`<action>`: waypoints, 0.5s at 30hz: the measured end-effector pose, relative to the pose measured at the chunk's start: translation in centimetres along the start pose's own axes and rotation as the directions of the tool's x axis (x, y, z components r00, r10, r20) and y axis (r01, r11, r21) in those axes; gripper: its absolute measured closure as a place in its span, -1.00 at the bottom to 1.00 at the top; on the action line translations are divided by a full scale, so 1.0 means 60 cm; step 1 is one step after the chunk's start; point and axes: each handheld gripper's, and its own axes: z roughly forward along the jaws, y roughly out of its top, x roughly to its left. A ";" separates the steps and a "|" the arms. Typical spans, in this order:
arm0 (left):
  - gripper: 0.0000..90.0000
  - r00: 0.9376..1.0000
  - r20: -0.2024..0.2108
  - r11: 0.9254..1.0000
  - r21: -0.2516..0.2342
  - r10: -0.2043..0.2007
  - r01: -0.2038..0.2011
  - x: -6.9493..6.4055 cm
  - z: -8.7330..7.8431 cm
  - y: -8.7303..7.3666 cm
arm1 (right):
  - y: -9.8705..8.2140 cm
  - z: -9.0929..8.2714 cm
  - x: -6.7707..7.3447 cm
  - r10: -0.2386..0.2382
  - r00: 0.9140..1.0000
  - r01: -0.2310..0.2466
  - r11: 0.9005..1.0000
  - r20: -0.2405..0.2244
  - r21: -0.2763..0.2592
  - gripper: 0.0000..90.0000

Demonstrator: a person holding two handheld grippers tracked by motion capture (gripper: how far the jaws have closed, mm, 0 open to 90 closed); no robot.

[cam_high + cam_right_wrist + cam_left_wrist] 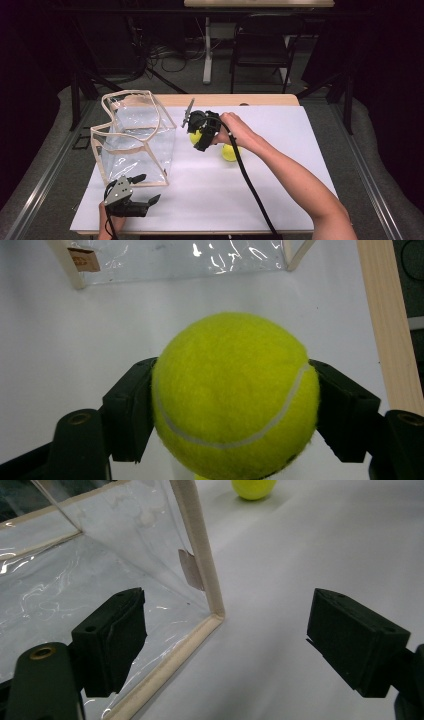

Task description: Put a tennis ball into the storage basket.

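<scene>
1. We grip one tennis ball point(235, 395) in our right gripper point(198, 136), lifted just right of the clear bag point(134, 137).
2. Our left gripper point(142, 189) waits open at the bag's near corner, touching nothing.
3. A second ball point(229, 152) lies farther right of the bag.
4. We judge both balls have yet to go in.

Two tennis balls: one tennis ball point(235, 395) sits between the right gripper's point(199, 136) jaws, and a second ball point(229, 152) lies on the table just beside that gripper. One clear bag point(134, 137) stands just ahead of the left gripper point(145, 189). What looks like one folding chair point(262, 42) stands far beyond both, dim.
</scene>
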 end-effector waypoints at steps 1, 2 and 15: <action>-0.65 1.000 0.001 1.000 0.000 0.001 -0.001 0.000 0.000 0.000 | 0.002 -0.001 0.000 0.004 1.000 -0.004 1.000 -0.001 0.005 -0.41; -0.65 1.000 0.003 1.000 0.000 0.001 -0.001 0.000 0.000 0.000 | 0.003 -0.002 -0.001 0.002 1.000 -0.002 1.000 0.000 0.005 -0.41; -0.65 1.000 0.003 1.000 0.001 0.006 -0.006 -0.001 0.000 0.001 | 0.022 -0.010 -0.011 -0.007 1.000 0.007 1.000 0.011 0.008 -0.41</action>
